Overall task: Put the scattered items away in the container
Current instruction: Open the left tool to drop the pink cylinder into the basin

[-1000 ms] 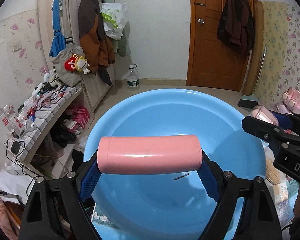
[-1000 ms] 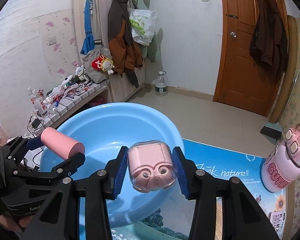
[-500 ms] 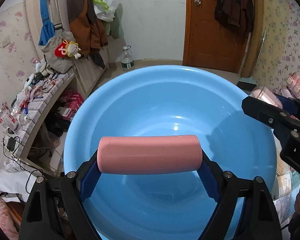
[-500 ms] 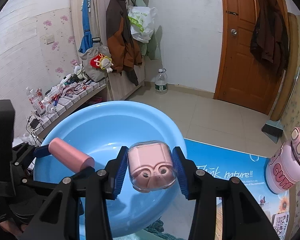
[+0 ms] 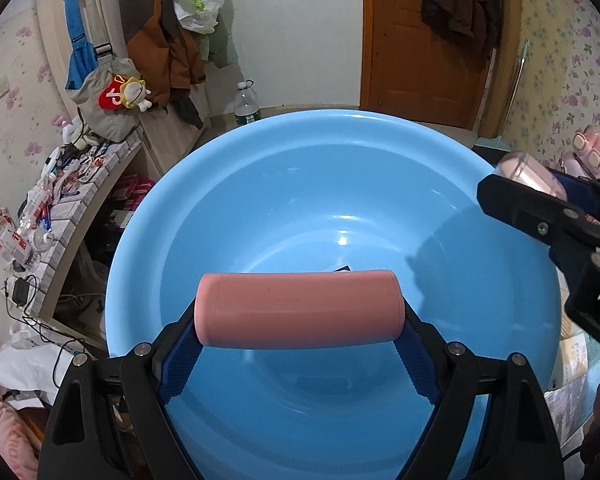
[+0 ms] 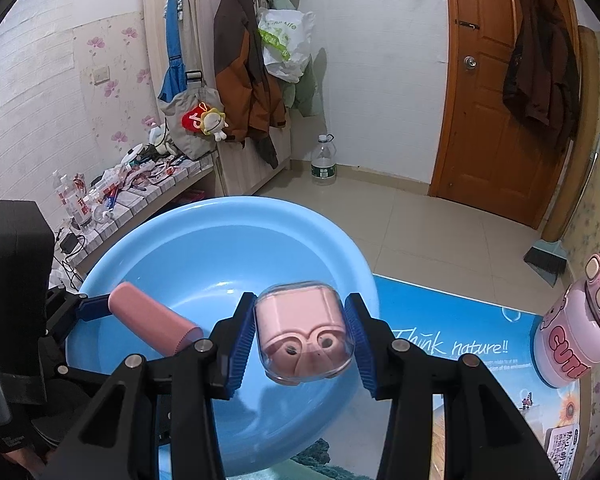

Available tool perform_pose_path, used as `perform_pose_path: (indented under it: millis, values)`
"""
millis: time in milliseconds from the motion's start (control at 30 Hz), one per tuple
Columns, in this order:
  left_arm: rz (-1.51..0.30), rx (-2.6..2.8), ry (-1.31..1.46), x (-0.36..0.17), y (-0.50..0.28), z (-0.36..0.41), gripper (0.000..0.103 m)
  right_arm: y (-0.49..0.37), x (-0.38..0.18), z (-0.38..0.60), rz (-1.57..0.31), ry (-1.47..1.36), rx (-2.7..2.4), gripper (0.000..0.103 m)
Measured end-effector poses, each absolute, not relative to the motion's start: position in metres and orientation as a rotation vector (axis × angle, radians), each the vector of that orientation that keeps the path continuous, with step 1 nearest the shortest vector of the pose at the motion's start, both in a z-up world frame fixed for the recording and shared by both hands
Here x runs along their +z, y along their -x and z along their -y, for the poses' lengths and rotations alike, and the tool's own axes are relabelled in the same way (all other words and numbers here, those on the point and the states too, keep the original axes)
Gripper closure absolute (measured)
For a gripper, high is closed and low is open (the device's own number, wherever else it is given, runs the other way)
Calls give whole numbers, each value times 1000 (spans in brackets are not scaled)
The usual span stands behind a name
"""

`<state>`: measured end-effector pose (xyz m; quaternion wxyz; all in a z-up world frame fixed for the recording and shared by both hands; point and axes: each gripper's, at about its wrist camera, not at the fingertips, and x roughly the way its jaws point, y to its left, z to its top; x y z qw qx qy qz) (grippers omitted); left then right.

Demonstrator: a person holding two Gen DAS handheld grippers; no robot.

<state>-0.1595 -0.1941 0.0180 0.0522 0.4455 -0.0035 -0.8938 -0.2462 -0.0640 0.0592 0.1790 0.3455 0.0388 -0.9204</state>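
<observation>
A big light-blue basin (image 5: 260, 168) (image 6: 204, 236) stands on the table. My left gripper (image 5: 299, 344) is shut on a pink cylinder (image 5: 299, 309), held crosswise by its two ends over the basin's inside. The same cylinder (image 6: 152, 324) and the left gripper (image 6: 80, 320) show at the left of the right wrist view. My right gripper (image 6: 300, 344) is shut on a pink earbud case in a clear cover (image 6: 304, 336), hanging over the basin's near right rim. In the left wrist view the right gripper (image 5: 556, 216) reaches in from the right with that case (image 5: 528, 172).
A pink bottle (image 6: 572, 340) (image 5: 588, 152) stands on the blue printed table mat (image 6: 460, 344) to the right of the basin. A cluttered low shelf (image 6: 140, 184) runs along the left wall. A water bottle (image 6: 323, 160) stands on the floor by the wall.
The left wrist view has tipped down and closed in on the basin, which now fills more of the frame. The pink cylinder sits lower inside the basin. The right gripper has stayed put.
</observation>
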Motion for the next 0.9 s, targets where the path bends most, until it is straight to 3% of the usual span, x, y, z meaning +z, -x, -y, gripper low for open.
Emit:
perform_pose_path:
  millis: [900]
  values:
    - [28,-2741,-1337,22,159,194,16,242,48,65,-124,-1003,-2597,57]
